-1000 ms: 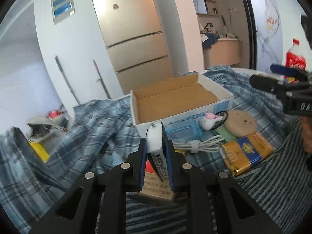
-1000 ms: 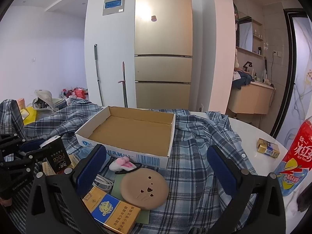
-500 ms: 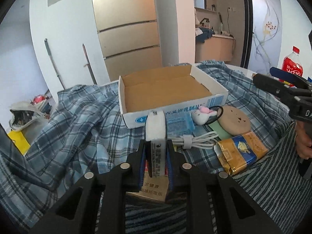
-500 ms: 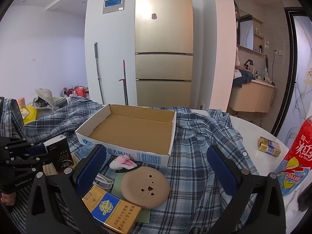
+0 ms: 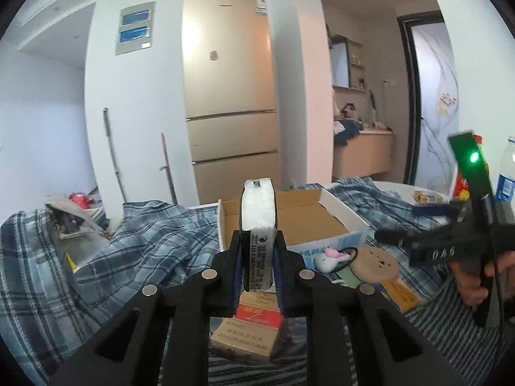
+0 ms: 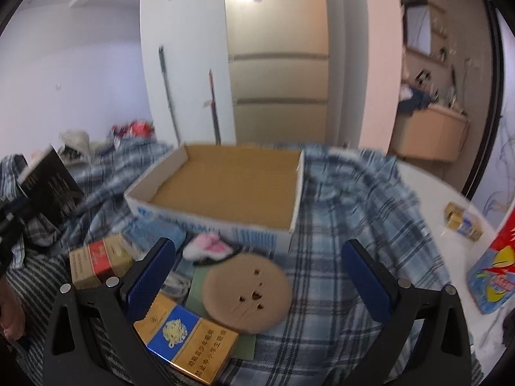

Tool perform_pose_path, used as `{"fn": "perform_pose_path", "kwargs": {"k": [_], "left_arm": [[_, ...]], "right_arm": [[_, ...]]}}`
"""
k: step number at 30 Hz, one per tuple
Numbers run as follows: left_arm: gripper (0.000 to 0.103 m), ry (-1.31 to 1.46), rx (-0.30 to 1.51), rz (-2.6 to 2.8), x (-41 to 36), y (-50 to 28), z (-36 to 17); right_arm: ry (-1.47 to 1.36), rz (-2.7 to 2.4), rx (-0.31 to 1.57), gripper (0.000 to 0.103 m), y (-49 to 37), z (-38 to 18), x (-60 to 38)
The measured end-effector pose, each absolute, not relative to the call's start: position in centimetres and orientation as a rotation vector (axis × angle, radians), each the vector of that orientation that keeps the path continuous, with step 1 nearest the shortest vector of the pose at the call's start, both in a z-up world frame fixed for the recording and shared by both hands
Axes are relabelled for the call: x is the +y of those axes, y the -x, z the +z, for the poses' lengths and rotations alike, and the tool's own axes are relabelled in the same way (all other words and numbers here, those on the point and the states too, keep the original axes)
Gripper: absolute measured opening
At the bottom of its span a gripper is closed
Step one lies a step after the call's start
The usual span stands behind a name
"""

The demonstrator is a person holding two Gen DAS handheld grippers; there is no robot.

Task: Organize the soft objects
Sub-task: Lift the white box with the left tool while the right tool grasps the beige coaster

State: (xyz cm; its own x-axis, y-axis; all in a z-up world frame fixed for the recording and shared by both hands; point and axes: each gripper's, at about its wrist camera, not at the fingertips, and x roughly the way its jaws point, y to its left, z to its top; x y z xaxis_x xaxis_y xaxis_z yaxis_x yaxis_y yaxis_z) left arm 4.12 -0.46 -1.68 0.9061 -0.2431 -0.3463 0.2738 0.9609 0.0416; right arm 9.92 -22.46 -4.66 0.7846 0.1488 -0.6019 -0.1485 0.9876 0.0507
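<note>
Black pack (image 5: 258,251) clamped upright between left gripper's (image 5: 257,259) fingers (image 5: 236,257)

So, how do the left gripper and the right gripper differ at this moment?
The left gripper is shut on a black-and-white pack; the right gripper stands open and empty. The left one holds its pack in the air; the right one hovers above a round tan disc. Both have blue pads.

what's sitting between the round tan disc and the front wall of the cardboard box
A small pink-and-white plush hair tie lies between the round tan disc and the cardboard box, clearest in the right wrist view.
</note>
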Motion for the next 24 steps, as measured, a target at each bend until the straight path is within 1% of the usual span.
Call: {"fn": "perform_pose_path", "kwargs": {"k": [3, 5, 8, 15, 17, 19, 24], "left_arm": [[0.018, -0.040, 0.359, -0.242, 0.5, -4.7, -1.7], [0.018, -0.017, 0.381, -0.220, 0.9, -5.1, -1.8], [0.018, 0.001, 0.396, -0.217, 1.2, -5.6, -1.8], [0.018, -0.037, 0.381, -0.233, 0.4, -5.1, -1.9], [0.018, -0.035, 0.381, -0.232, 0.4, -5.1, -1.9], [0.018, -0.035, 0.382, -0.232, 0.3, -5.1, -1.9], [0.018, -0.047, 0.366, -0.231, 0.3, -4.8, -1.9]], "right_arm": [[-0.010, 0.166, 0.739, 0.102, -11.3, -6.0, -22.4], [-0.010, 0.156, 0.807, 0.096, -12.2, -7.1, -22.5], [-0.002, 0.162, 0.895, 0.094, -13.1, -8.6, -22.1], [0.078, 0.159, 0.947, 0.093, -13.4, -9.6, -20.8], [0.072, 0.163, 0.975, 0.086, -13.9, -9.9, -20.9], [0.056, 0.171, 0.980, 0.082, -14.0, -9.9, -21.1], [0.053, 0.173, 0.947, 0.079, -13.6, -9.3, -21.2]]}}
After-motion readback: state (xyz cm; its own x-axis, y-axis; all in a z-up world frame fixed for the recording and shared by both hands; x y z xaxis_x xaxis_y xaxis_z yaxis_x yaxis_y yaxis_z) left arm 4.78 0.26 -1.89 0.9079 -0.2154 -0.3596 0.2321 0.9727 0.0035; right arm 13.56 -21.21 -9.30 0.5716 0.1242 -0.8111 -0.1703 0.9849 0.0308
